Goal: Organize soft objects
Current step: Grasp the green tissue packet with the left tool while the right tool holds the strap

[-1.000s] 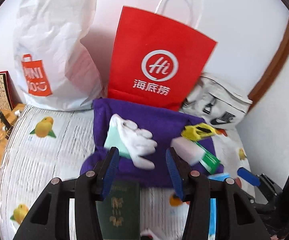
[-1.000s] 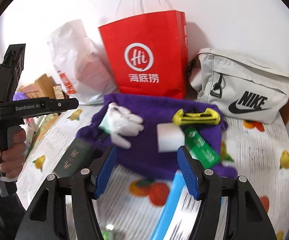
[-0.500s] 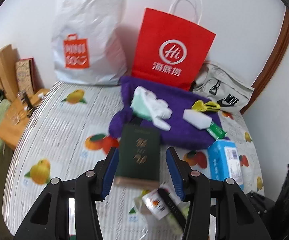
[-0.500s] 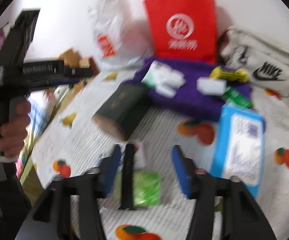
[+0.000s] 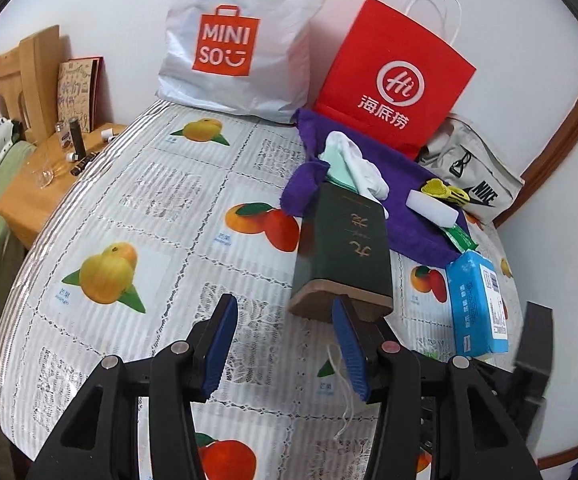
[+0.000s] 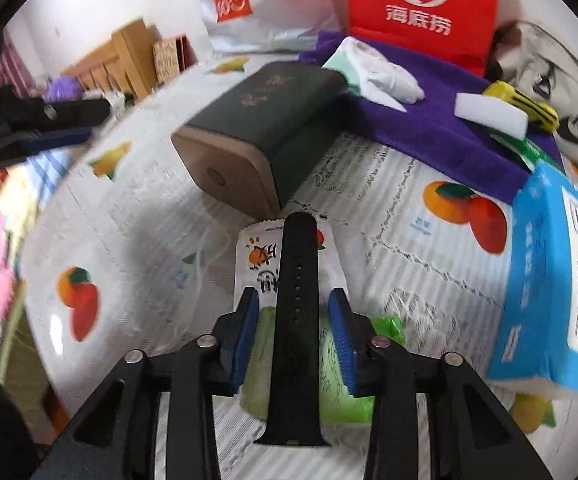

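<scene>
A purple cloth point(image 5: 405, 184) lies at the table's back, also in the right wrist view point(image 6: 429, 120). On it rest white gloves point(image 5: 361, 164) point(image 6: 385, 72), a white sponge block point(image 5: 433, 208) point(image 6: 489, 114) and a yellow clip point(image 5: 445, 191). A black strap point(image 6: 297, 312) lies over a snack packet point(image 6: 257, 256) and a green packet point(image 6: 341, 364). My right gripper point(image 6: 293, 334) is open, its jaws on either side of the strap. My left gripper point(image 5: 285, 350) is open and empty above the tablecloth, left of a dark green box point(image 5: 345, 248).
A blue tissue pack point(image 5: 477, 300) point(image 6: 553, 280) lies at the right. A red paper bag point(image 5: 393, 80), a white MINISO bag point(image 5: 241, 40) and a grey Nike bag point(image 5: 473, 172) stand at the wall. A wooden bedside stand point(image 5: 45, 172) with small bottles is at the left.
Both grippers have pulled back from the purple cloth toward the table's front. The right gripper has dropped low over the black strap and packets. The left one has drifted left of the green box.
</scene>
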Motion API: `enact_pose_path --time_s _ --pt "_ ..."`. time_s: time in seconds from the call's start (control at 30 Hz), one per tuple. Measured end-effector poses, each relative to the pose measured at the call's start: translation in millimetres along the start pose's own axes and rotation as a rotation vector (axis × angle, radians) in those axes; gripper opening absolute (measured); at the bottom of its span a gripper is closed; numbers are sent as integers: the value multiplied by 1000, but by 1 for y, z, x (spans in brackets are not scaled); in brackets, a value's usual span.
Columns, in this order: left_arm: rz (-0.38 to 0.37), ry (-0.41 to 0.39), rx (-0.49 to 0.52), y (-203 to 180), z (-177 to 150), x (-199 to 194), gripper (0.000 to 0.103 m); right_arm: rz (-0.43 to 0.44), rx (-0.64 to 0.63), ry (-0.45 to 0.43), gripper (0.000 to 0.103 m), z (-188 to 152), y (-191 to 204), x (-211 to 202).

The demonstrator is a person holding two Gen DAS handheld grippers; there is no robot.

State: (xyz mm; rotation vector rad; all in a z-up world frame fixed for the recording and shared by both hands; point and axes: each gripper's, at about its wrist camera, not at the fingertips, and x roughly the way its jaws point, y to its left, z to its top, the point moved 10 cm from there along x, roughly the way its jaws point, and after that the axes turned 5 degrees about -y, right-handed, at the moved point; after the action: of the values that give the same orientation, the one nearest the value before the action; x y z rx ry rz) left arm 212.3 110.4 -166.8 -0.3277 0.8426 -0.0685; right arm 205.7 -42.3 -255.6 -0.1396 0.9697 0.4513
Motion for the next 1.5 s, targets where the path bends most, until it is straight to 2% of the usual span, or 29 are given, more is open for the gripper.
enact_pose_path --time_s 0.03,0.17,0.33,0.53,0.83,1.03,1.2,1.27,1.33,1.5 --pt "-6 1 -4 2 0 0 47 10 1 7 21 1 2 2" --pt "-15 -1 -10 9 -2 1 47 -5 -19 -21 20 8 1 -7" --pt "-24 13 -23 11 -6 7 47 82 71 -53 20 16 -4 -22" --pt "-16 26 -2 5 -18 7 47 56 80 -111 20 19 -10 -47" --pt "-6 92 55 -21 -51 17 47 -15 122 -166 20 -19 -46 -89" --pt "-51 125 118 -60 -75 22 47 -55 178 -180 20 -53 -70 -103" --pt "-80 162 188 -96 -98 32 54 -91 209 -173 20 -80 -92 -107" --pt "-87 170 199 -107 -102 33 67 -113 221 -163 20 -91 -102 -108" --pt "-100 178 190 -114 -104 34 75 -130 225 -160 20 -98 -110 -108" --pt "-76 237 163 -131 -116 48 76 -127 254 -167 20 -110 -123 -108"
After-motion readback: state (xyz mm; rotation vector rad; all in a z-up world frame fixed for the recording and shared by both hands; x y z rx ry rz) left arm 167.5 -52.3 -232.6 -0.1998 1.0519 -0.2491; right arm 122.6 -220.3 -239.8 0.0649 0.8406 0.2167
